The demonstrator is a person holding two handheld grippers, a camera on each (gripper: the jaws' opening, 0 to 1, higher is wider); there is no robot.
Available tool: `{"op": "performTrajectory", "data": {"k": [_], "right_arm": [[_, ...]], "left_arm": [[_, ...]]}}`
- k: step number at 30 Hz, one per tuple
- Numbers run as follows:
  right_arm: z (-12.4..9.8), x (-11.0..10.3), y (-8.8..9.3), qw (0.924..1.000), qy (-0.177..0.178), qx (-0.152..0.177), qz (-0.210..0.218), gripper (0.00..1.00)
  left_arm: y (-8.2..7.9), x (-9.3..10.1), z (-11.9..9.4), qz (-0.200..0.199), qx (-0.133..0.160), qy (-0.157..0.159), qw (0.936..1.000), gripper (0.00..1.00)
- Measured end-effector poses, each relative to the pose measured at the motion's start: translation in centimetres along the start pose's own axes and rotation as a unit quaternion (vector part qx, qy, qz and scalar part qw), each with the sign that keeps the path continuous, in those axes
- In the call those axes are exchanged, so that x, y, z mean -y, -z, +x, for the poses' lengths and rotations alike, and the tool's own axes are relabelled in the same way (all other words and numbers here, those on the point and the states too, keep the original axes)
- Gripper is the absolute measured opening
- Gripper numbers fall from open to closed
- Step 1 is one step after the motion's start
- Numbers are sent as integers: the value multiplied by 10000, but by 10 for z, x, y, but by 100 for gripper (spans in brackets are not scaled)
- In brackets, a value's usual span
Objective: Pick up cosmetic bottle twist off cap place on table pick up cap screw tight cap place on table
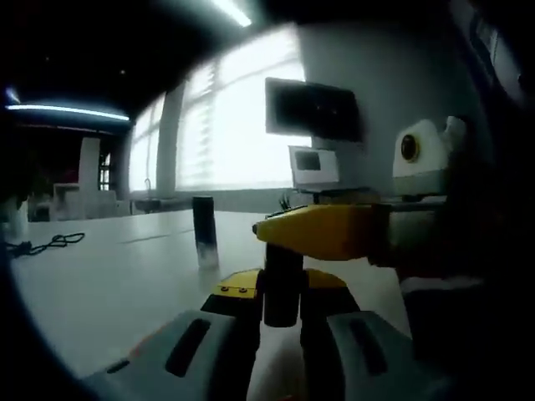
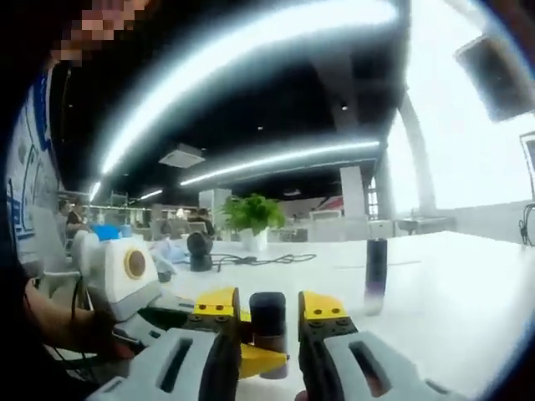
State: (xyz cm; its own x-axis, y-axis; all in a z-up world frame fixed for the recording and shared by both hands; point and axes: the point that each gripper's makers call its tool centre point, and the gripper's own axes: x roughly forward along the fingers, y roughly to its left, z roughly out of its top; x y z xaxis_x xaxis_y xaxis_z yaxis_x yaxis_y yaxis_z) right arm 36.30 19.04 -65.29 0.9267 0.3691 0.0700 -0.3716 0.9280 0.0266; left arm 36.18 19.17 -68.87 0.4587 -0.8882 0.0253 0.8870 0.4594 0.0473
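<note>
Both tools, left tool [image 1: 281,313] and right tool [image 2: 267,326], clamp one dark bottle [image 1: 282,284] between them.

No legible text in either view.

The dark wall screen [image 1: 313,109] at about one o'clock in the left gripper view and the small lit monitor [image 1: 314,167] below it show nothing readable. In the right gripper view, blue markings on a white panel [image 2: 23,180] at nine o'clock are too blurred to read.
</note>
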Motion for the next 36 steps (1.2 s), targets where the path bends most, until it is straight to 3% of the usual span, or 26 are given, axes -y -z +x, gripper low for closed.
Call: {"op": "performTrajectory", "data": {"k": [8, 17, 22, 26, 36], "right_arm": [[-4, 1, 6, 9995, 220, -118, -177, 11], [-9, 0, 5, 9997, 103, -131, -167, 11], [-11, -3, 4, 9994, -264, -157, -138, 11], [-14, -8, -1, 9970, -754, -155, -123, 11], [-28, -20, -1, 9808, -1887, -327, -377, 11]], "left_arm": [[2, 10, 1, 49, -48, 235, 9997, 7], [0, 16, 1, 2, -44, 359, 9993, 6], [-1, 19, 0, -30, -36, 459, 9989, 6], [-5, 23, -1, -132, 67, 582, 9982, 6], [-6, 38, -5, -177, 96, 999, 9948, 6]]}}
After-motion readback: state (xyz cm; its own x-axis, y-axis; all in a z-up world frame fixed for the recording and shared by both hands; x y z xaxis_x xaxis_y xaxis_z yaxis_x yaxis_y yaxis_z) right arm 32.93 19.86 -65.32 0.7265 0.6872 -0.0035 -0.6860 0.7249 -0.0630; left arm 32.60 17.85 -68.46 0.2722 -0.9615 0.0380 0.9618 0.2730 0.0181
